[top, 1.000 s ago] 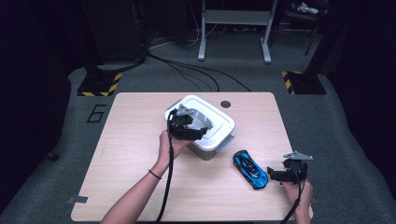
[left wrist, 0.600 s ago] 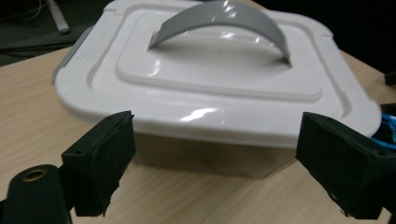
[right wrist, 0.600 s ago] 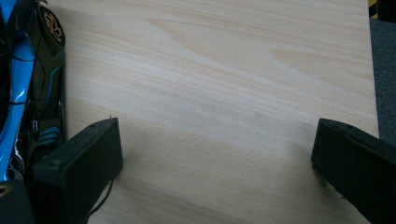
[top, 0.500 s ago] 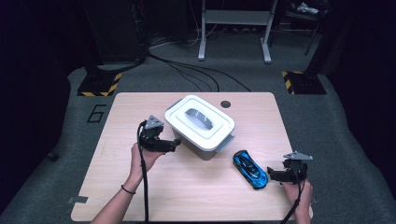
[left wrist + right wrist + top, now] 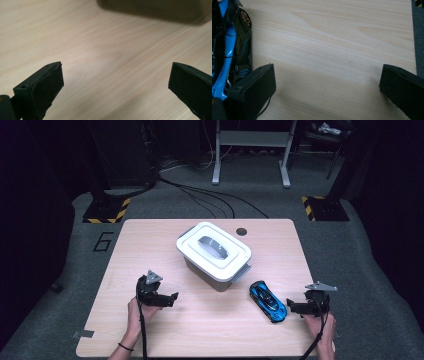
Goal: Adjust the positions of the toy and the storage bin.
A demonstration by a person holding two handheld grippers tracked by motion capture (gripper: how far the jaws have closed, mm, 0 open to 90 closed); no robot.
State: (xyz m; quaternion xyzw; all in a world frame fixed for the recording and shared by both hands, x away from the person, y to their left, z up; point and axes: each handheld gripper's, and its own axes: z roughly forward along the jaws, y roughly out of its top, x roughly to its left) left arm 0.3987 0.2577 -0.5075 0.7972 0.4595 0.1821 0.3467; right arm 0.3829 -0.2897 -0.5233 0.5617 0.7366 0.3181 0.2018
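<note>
A white lidded box with a grey handle stands mid-table. To its right front lies a blue and black toy car. My left gripper rests low at the table's front left, apart from the box. Its jaws have just been opening and stand open over bare wood in the left gripper view, with the box's blurred edge at the top. My right gripper sits at the front right, just beside the car's near end. It is open over bare wood, and the car lies outside the left jaw.
The wooden table has a small round dark hole behind the box. The table's right edge runs close to my right gripper. Beyond it lie grey carpet, cables and striped stand feet.
My left gripper has left the top of the box and come down and toward the front left of the table, its jaws wider. The right gripper and the car have stayed put.
</note>
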